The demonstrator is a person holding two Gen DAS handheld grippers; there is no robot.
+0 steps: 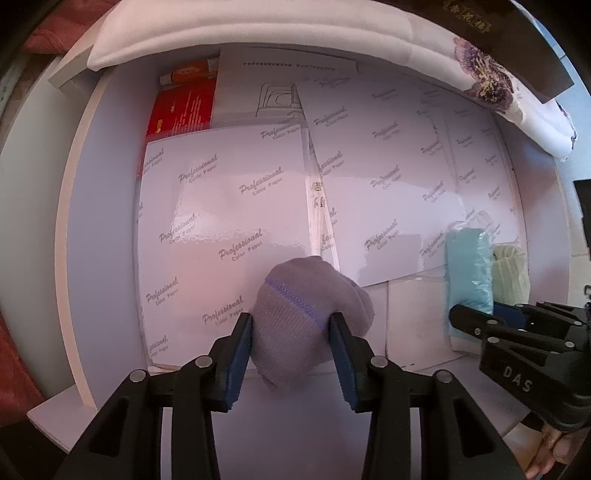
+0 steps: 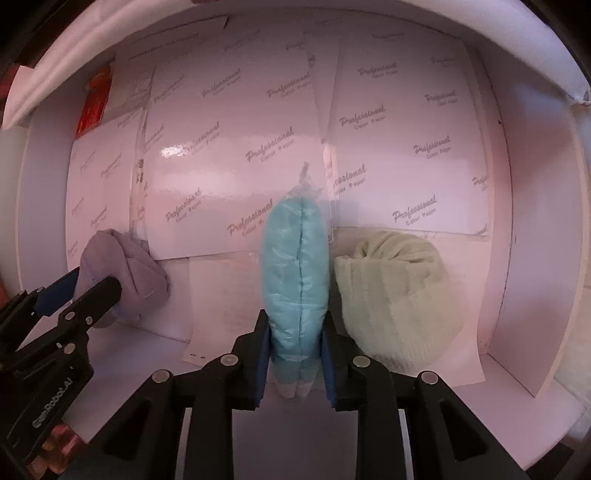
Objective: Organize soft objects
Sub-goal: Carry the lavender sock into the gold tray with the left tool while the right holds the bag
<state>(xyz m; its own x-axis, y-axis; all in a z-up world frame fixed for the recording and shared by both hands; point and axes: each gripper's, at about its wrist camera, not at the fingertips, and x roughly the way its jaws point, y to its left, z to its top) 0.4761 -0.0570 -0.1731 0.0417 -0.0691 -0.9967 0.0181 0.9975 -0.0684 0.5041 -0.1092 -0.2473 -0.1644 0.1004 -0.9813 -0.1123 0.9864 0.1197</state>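
Observation:
Inside a white drawer, my left gripper is shut on a lavender knit bundle, its blue pads pressing both sides. The bundle rests on glossy printed sheets. At the right edge of this view, my right gripper pinches a teal cloth packet wrapped in clear plastic. In the right wrist view that right gripper is shut on the upright teal packet. A pale green knit bundle lies against the packet's right side. The left gripper holds the lavender bundle at the left.
Glossy paper sheets cover the drawer floor. A red box and an orange tube lie in the far left corner. White fabric and floral cloth hang over the back rim. The drawer's right wall stands near the green bundle.

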